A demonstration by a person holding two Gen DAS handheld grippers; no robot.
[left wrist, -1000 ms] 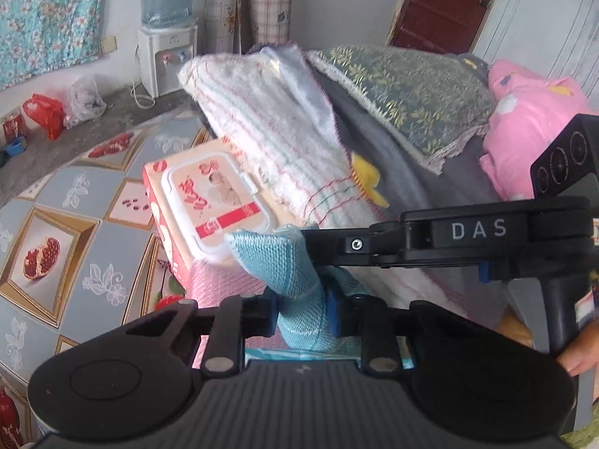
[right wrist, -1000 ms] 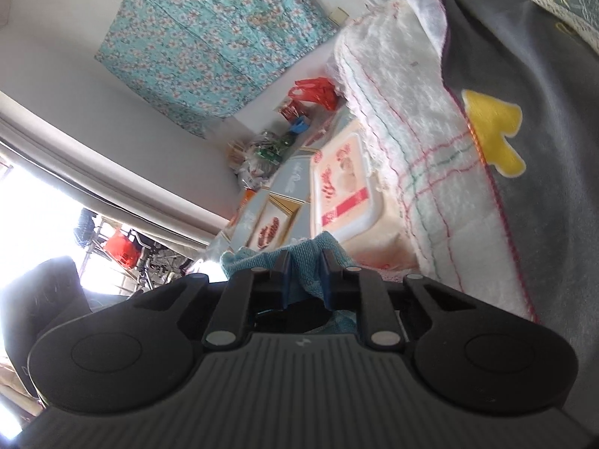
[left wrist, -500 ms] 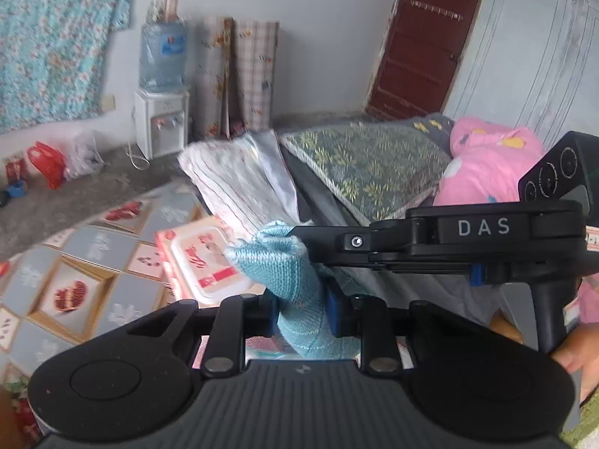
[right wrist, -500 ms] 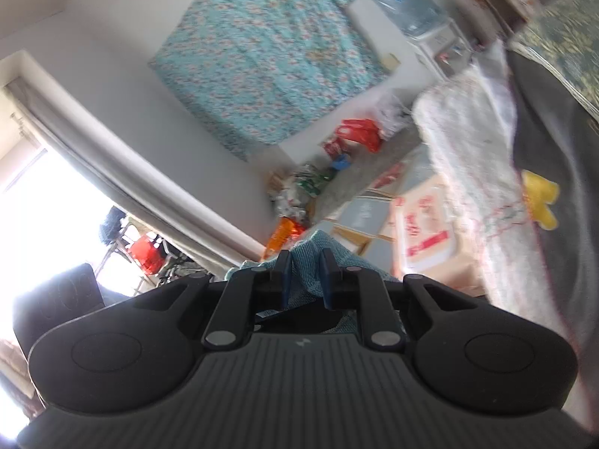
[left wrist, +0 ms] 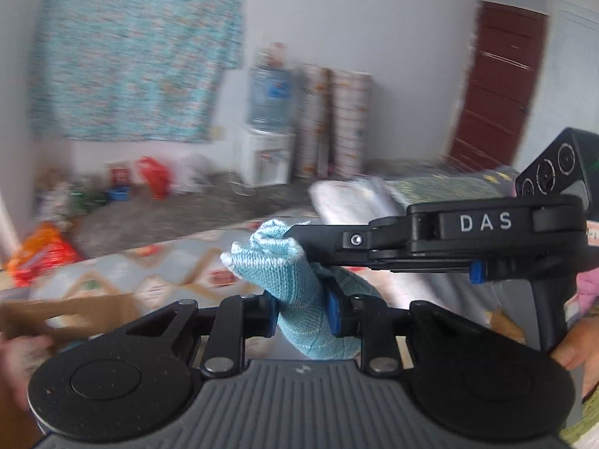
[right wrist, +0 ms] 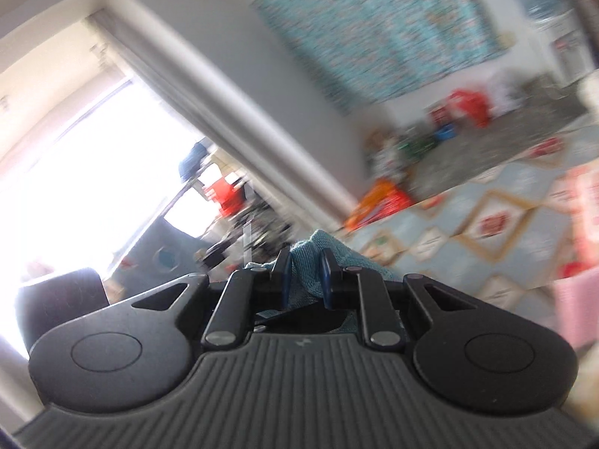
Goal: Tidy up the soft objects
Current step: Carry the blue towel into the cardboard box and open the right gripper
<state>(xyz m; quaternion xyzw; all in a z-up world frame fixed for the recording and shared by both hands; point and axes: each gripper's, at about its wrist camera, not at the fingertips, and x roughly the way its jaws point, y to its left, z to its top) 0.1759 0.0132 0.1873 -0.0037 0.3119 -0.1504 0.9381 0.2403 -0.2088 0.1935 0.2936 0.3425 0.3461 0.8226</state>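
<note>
A light blue knitted cloth (left wrist: pixel 295 284) is pinched between the blue pads of my left gripper (left wrist: pixel 301 308), which is shut on it, its bunched end sticking up. My right gripper (left wrist: pixel 295 234) comes in from the right in the left wrist view and grips the same cloth at its top. In the right wrist view the right gripper (right wrist: pixel 305 278) is shut on a fold of the blue cloth (right wrist: pixel 307 262). Both views are blurred by motion. The cloth hangs lifted above the patterned mat (right wrist: pixel 498 202).
Folded towels and a floral pillow (left wrist: pixel 374 202) lie behind on the bed. A cardboard box (left wrist: pixel 67 314) sits at lower left, with a hand beside it. A water dispenser (left wrist: pixel 267 149), bags (left wrist: pixel 153 176) and clutter stand by the far wall. A hand (left wrist: pixel 576 344) holds the right gripper's handle.
Both grippers have risen with the blue cloth held between them. The views have swung up from the wipes pack and towels towards the wall and window.
</note>
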